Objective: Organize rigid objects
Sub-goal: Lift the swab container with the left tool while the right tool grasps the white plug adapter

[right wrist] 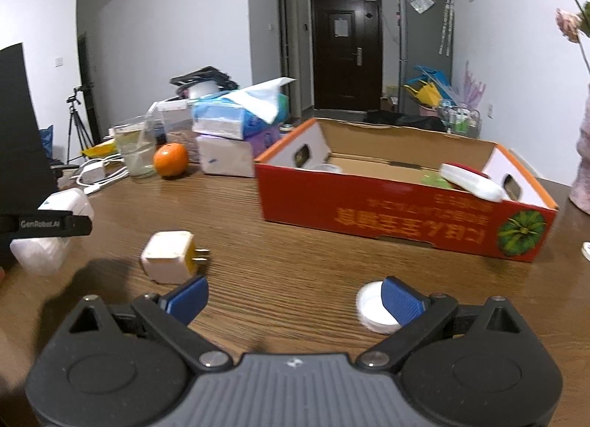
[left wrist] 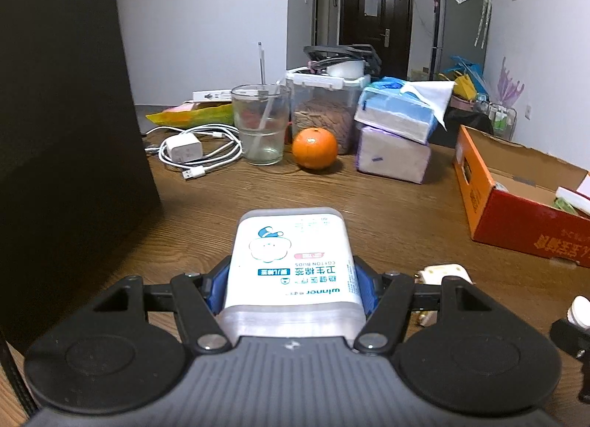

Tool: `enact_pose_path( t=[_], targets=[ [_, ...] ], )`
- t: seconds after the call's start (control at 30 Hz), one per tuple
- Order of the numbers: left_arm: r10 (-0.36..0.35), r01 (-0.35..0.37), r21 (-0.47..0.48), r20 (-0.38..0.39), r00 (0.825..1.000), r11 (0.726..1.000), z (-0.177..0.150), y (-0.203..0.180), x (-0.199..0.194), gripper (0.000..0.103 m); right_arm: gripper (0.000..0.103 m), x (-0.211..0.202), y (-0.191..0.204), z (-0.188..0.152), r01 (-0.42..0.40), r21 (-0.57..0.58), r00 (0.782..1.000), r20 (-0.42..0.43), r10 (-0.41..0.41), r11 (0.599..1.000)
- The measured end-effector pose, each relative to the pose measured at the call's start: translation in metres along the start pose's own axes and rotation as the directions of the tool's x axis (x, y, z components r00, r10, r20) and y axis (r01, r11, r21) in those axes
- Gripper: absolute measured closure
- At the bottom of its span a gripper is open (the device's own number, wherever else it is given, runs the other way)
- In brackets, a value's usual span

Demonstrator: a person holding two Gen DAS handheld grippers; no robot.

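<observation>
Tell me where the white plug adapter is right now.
In the right wrist view the white plug adapter lies on the wooden table, lower left, just beyond the open right claw, left of the red cardboard box.

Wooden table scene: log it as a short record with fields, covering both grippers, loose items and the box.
left gripper: shut on the white plastic cotton-bud box
right gripper: open, nothing between its blue pads
loose near right gripper: white square plug adapter lying on the brown wooden table; round white lid beside the right-hand pad
red-and-orange cardboard box: open top, some white items inside
far end: orange fruit, clear drinking glass, stacked tissue packs
</observation>
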State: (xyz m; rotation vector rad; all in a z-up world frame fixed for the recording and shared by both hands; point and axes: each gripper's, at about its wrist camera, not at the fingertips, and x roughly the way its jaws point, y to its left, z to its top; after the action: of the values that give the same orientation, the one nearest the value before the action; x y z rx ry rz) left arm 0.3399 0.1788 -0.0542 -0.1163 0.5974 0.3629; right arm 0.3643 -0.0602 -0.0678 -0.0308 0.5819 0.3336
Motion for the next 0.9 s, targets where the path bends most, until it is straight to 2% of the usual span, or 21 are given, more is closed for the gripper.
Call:
enact_pose_path(
  t=[0.57, 0.8, 0.9],
  targets=[
    [0.012, -0.012, -0.002, 0.021, 1.000, 1.000, 0.008, 0.033, 0.006, 0.037, 0.003, 0.043, 0.075, 0.013, -0.072, -0.047, 0.997, 0.028, 0.073, 0.996],
    [0.018, -0.017, -0.013, 0.025, 1.000, 1.000, 0.012, 0.043, 0.009, 0.037, 0.004, 0.068, 0.096, 0.018, -0.070, -0.054, 0.998, -0.002, 0.070, 0.996],
    [0.021, -0.020, -0.015, 0.024, 1.000, 1.000, 0.011, 0.044, 0.010, 0.037, 0.008, 0.079, 0.102, 0.020, -0.038, -0.055, 0.999, -0.025, 0.037, 0.998]
  ],
)
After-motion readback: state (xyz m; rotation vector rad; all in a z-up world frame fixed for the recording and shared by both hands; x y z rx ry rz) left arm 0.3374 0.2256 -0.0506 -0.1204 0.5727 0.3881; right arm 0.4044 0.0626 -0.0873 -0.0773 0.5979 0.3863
